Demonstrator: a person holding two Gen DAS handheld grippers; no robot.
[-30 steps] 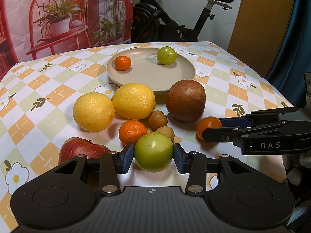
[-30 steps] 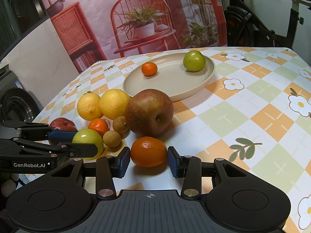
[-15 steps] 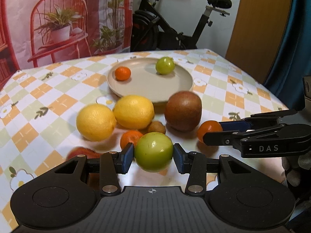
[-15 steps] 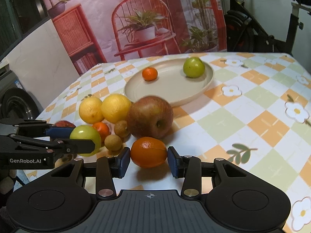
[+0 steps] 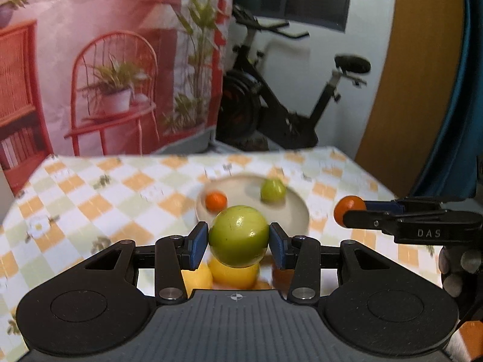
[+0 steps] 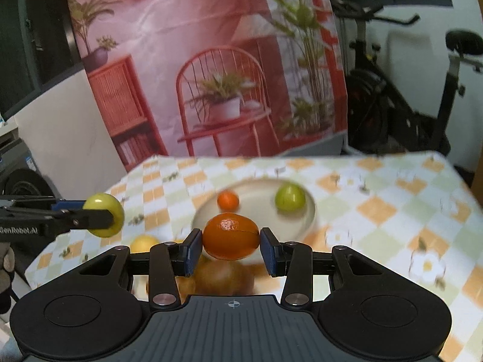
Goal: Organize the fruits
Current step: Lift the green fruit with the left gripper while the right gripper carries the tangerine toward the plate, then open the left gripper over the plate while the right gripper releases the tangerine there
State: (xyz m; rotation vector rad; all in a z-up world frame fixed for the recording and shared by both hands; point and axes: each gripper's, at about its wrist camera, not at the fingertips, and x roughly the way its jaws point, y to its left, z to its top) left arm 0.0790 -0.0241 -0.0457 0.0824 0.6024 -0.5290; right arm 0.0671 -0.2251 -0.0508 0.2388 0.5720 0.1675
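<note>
The left gripper [image 5: 238, 242] pinches a green apple [image 5: 238, 235] between its blue-padded fingers [image 5: 197, 249], holding it up off the desk [image 5: 90, 199]. The right gripper [image 6: 231, 246] pinches an orange [image 6: 231, 241] the same way, also in the air. From the left wrist view, the right gripper sits at about 3 o'clock of the green apple, apart from it. Beyond both, toward 12 o'clock, a beige plate [image 6: 308, 220] rests on the checked cloth with a small orange [image 6: 228, 200] and a second green fruit [image 6: 289, 197] on it. Below the held apple, blurred yellow lemons [image 5: 232, 274] lie on the desk. An exercise bike [image 5: 286, 108] stands behind.
</note>
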